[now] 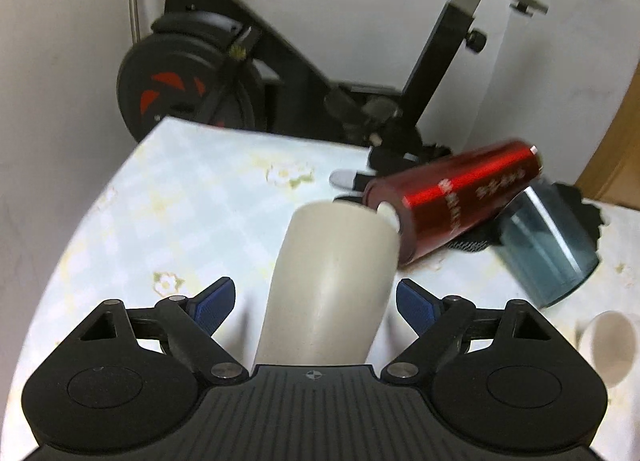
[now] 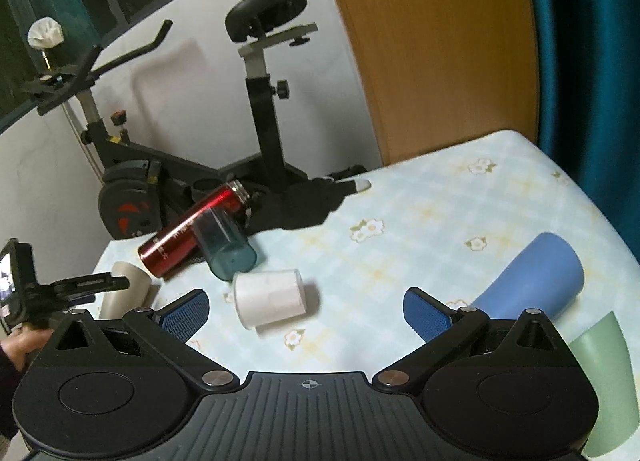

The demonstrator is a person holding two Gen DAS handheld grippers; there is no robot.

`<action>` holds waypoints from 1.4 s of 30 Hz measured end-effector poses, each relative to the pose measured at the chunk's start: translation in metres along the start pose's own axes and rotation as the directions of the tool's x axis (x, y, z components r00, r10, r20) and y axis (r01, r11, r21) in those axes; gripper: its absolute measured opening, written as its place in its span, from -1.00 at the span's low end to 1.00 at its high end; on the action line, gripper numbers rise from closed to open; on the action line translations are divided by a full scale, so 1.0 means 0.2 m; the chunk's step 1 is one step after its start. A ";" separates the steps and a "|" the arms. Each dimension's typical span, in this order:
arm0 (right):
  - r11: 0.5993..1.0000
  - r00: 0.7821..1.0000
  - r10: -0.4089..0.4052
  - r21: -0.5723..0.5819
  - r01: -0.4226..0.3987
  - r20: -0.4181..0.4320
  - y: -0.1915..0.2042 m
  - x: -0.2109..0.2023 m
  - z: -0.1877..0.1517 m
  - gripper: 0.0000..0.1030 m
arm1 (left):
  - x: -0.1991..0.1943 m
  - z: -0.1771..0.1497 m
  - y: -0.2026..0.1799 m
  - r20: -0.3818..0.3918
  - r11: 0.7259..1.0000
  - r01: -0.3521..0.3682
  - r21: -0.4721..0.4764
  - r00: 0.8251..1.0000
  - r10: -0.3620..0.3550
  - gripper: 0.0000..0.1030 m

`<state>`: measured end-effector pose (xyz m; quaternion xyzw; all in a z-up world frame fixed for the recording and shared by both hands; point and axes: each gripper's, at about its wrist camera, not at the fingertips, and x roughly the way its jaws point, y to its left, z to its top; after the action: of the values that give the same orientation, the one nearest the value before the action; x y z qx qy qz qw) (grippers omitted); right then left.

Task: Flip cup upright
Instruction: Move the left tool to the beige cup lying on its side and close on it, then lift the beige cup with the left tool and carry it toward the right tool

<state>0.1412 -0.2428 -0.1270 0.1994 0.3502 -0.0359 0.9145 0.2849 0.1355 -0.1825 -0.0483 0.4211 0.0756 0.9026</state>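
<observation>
The left gripper (image 1: 312, 303) is spread wide around a beige cup (image 1: 332, 285) lying on its side on the bench (image 1: 192, 189) — pads clear of its wall. Only the right wrist view shows the right gripper (image 2: 306, 311), also spread, holding nothing — over a toppled white cup (image 2: 270, 297), with a blue cup (image 2: 532, 281) and green cup (image 2: 604, 385) alongside.
</observation>
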 end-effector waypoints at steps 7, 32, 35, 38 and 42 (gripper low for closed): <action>1.000 1.000 -0.008 -0.007 0.008 -0.019 -0.01 0.03 -0.02 0.99 | 0.06 -0.03 0.02 -0.048 0.999 0.031 -0.016 0.998 -0.032 0.38; 1.000 0.998 0.010 -0.013 -0.009 0.068 -0.03 -0.32 -0.06 0.99 | -0.83 -0.15 -0.23 0.137 0.986 0.163 -0.038 0.978 -0.157 0.33; 1.000 0.997 -0.001 -0.023 0.002 0.078 -0.05 -0.39 -0.08 0.99 | -0.89 -0.28 -0.33 0.124 0.973 0.224 -0.065 0.969 -0.214 0.33; 1.000 0.997 -0.008 -0.017 0.009 0.083 -0.09 -0.44 -0.11 0.99 | -0.90 -0.42 -0.46 0.108 0.960 0.271 -0.068 0.959 -0.263 0.33; 1.000 0.996 -0.017 -0.015 0.018 0.083 -0.14 -0.49 -0.15 0.99 | -0.84 -0.59 -0.64 0.058 0.944 0.325 -0.062 0.945 -0.322 0.33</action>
<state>0.0424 -0.2640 -0.0931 0.1874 0.3141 -0.0493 0.9294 0.1117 -0.0235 -0.1266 -0.1470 0.3833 -0.0574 0.9100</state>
